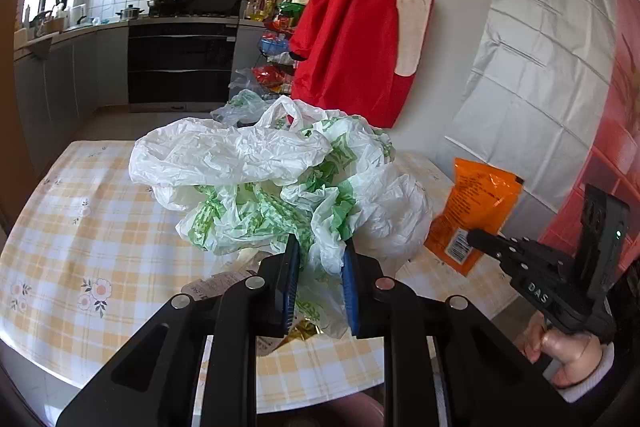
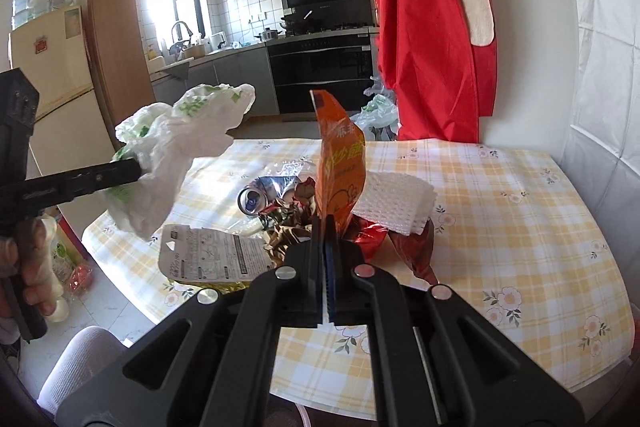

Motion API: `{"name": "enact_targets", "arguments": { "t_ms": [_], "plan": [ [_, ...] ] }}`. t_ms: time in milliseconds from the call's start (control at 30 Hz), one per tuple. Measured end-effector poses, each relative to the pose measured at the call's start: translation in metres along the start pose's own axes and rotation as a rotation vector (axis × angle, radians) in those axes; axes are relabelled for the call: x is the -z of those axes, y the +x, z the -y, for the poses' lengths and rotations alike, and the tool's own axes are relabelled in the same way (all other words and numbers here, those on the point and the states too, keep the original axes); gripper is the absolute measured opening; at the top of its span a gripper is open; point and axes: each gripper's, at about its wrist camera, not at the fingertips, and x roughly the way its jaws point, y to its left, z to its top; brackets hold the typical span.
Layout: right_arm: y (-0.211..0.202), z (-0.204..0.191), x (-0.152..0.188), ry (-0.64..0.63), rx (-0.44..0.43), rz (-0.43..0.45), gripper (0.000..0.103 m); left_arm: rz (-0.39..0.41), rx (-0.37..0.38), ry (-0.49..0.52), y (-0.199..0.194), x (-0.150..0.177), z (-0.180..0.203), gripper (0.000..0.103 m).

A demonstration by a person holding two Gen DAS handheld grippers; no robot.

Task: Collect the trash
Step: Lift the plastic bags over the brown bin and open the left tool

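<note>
On the right gripper (image 1: 472, 239), seen from my left wrist camera, I read the white letters "DAS" on a small black label along its body. The orange snack bag (image 2: 340, 163) I hold up over the near middle of the table carries large pale Chinese characters, but I can only make out bits of them, and a barcode on its back side that is too small to read. The white printed packaging card (image 2: 212, 255) lying near left on the table has dense small print I cannot read.
</note>
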Motion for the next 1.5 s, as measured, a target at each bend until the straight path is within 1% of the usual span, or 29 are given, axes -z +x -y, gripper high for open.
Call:
{"name": "enact_targets", "arguments": {
  "t_ms": [133, 200, 400, 567, 700, 767, 833, 967, 1000, 1033, 1067, 1133, 1167, 1233, 1300, 1367, 1467, 1500],
  "plan": [
    [-0.019, -0.009, -0.003, -0.004, -0.004, 0.016, 0.005, -0.05, 0.053, 0.06, -0.032, 0.019, 0.008, 0.019],
    [-0.03, -0.014, -0.004, -0.006, -0.009, 0.025, 0.005, -0.08, 0.067, 0.068, -0.044, 0.031, 0.01, 0.019],
    [-0.062, -0.034, -0.001, -0.011, -0.024, 0.04, 0.005, -0.184, 0.122, 0.029, -0.07, 0.076, 0.012, 0.019],
    [-0.092, -0.052, 0.003, -0.023, -0.036, 0.06, 0.005, -0.287, 0.169, -0.036, -0.083, 0.117, 0.016, 0.02],
    [-0.115, -0.064, 0.006, -0.04, -0.045, 0.081, 0.005, -0.383, 0.194, -0.065, -0.082, 0.145, 0.018, 0.02],
    [-0.121, -0.066, 0.008, -0.051, -0.045, 0.084, 0.005, -0.431, 0.213, -0.1, -0.075, 0.156, 0.015, 0.02],
    [-0.123, -0.064, 0.008, -0.051, -0.043, 0.081, 0.005, -0.467, 0.227, -0.123, -0.065, 0.16, 0.016, 0.021],
    [-0.119, -0.057, 0.01, -0.029, -0.041, 0.068, 0.005, -0.523, 0.21, -0.141, -0.039, 0.168, 0.016, 0.022],
    [-0.117, -0.056, 0.012, -0.025, -0.037, 0.06, 0.005, -0.535, 0.203, -0.149, -0.032, 0.17, 0.016, 0.026],
    [-0.116, -0.055, 0.012, -0.023, -0.036, 0.053, 0.005, -0.539, 0.2, -0.16, -0.027, 0.171, 0.015, 0.034],
    [-0.114, -0.055, 0.014, -0.021, -0.037, 0.049, 0.005, -0.536, 0.2, -0.17, -0.023, 0.173, 0.013, 0.037],
    [-0.111, -0.054, 0.019, -0.017, -0.038, 0.036, 0.005, -0.535, 0.194, -0.173, -0.016, 0.173, 0.011, 0.051],
    [-0.108, -0.052, 0.021, -0.013, -0.041, 0.027, 0.005, -0.534, 0.188, -0.173, -0.014, 0.174, 0.011, 0.055],
    [-0.102, -0.051, 0.025, -0.007, -0.045, 0.008, 0.005, -0.536, 0.182, -0.178, -0.009, 0.174, 0.009, 0.066],
    [-0.097, -0.05, 0.03, -0.005, -0.049, -0.009, 0.005, -0.532, 0.174, -0.184, -0.005, 0.173, 0.007, 0.071],
    [-0.092, -0.05, 0.033, -0.002, -0.056, -0.025, 0.005, -0.512, 0.153, -0.186, -0.007, 0.17, 0.003, 0.077],
    [-0.087, -0.054, 0.039, -0.006, -0.07, -0.052, 0.005, -0.455, 0.099, -0.192, -0.014, 0.16, -0.008, 0.088],
    [-0.085, -0.057, 0.041, -0.011, -0.078, -0.066, 0.005, -0.434, 0.063, -0.183, -0.019, 0.156, -0.011, 0.092]
  ]
}}
